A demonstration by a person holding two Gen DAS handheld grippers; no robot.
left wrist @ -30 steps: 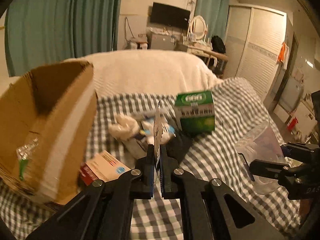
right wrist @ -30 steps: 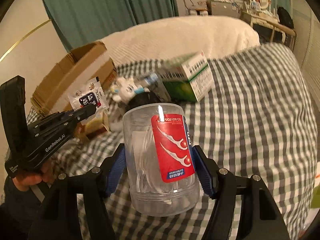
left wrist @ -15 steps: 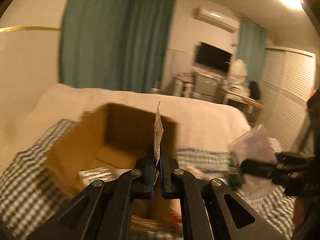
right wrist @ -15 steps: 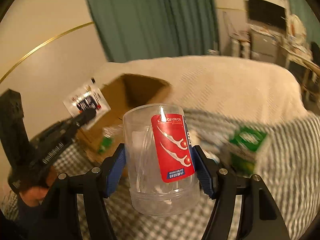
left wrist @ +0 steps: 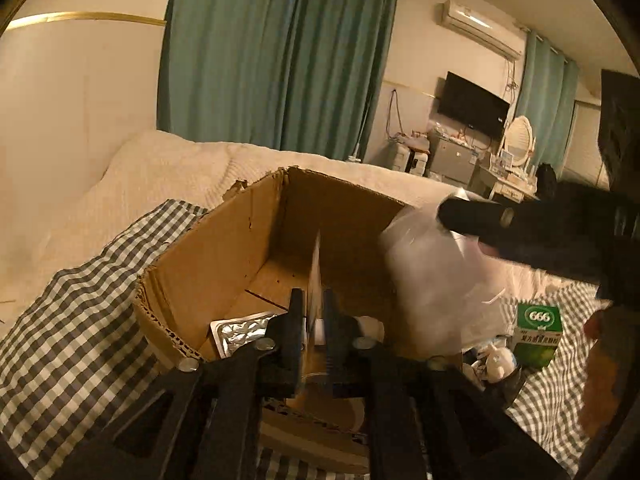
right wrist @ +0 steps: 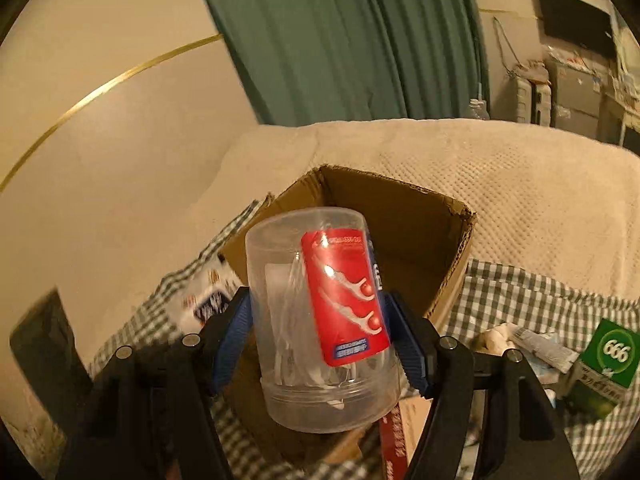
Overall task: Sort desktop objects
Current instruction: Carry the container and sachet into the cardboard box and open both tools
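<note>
The clear plastic jar with the red floss-pick label (right wrist: 320,320) is sitting tilted at the centre of the right wrist view, clamped between the blue-padded fingers (right wrist: 236,334) of the right gripper (right wrist: 320,340), its rounded end hanging over the mouth of the open brown cardboard box (right wrist: 436,240). In the left wrist view the same jar is showing as a pale blur at right of centre, beside the box's right wall. The left gripper (left wrist: 314,320) is pinching a thin flat sachet (left wrist: 316,276) edge-on at centre frame, its tips over the box interior, where a silver foil blister pack (left wrist: 240,330) is lying at the lower left of the floor.

To do this step well, each gripper should be lowering past the cardboard rim before opening, the jar going toward the bare floor at the back so that it is not landing on the blister pack, and the two grippers keeping apart, since they are crowding one opening.

A second ago the box was lying at the left edge of both views; now it is filling the centre, and both grippers are reaching it with their loads unchanged. The green and white carton marked 666 (right wrist: 608,360), then at mid-frame, is now sitting at the lower right on the grey checked cloth (left wrist: 80,320).
</note>
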